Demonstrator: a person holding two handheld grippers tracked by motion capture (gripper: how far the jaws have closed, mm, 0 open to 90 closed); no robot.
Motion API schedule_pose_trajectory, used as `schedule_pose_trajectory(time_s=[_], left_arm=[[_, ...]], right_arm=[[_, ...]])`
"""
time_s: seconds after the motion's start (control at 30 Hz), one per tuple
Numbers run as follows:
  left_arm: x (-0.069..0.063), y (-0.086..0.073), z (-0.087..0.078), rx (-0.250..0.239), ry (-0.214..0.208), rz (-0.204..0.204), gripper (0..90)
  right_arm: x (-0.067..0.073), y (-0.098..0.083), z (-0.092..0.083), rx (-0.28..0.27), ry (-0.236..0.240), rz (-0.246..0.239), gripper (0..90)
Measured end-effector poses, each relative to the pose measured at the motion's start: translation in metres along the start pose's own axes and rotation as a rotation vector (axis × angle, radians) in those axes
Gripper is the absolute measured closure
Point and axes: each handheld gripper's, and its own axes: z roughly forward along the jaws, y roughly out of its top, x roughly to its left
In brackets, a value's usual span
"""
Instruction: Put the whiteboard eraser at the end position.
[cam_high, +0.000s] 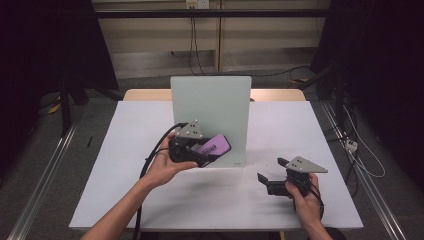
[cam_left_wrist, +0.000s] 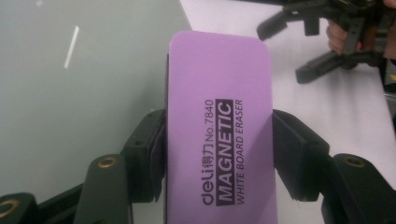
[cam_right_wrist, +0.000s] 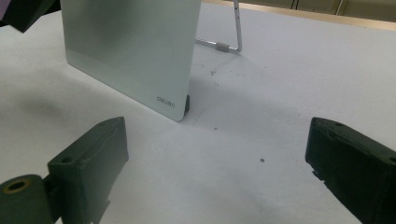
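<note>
White tabletop (cam_high: 150, 190), left tongs (cam_high: 200, 155) pinching purple eraser (cam_high: 215, 146) against upright board (cam_high: 212, 107); right tongs (cam_high: 272, 176) spread, apart.

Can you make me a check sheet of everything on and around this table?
Surface: white table, a few dark specks near the board.
Job's things: purple magnetic whiteboard eraser held against the upright glass whiteboard, which stands on a wire stand.
Clutter: nothing seen.
Grippers: left claw shut on the eraser, pads pressing its sides; right claw open, nothing between its jaws, low over the table.
Cables: black cable trails from the left claw; wall cables hang behind.
Surroundings: grey floor, metal rails, dark curtains.
</note>
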Motion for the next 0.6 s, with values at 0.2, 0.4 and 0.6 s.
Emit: schedule_pose_trajectory(time_s=[0.2,0.4,0.6], left_arm=[[-0.007,-0.009,0.000,0.066,-0.037,-0.002,40.5],[-0.013,-0.021,0.005,0.122,-0.058,-0.027,40.5],[-0.020,-0.025,0.008,0.156,-0.066,-0.023,40.5]], right_arm=[[0.001,0.000,0.003,0.007,0.000,0.004,6.2],[0.001,-0.002,0.001,0.004,0.001,0.001,6.1],[-0.001,-0.002,0.000,0.008,0.006,-0.004,6.1]])
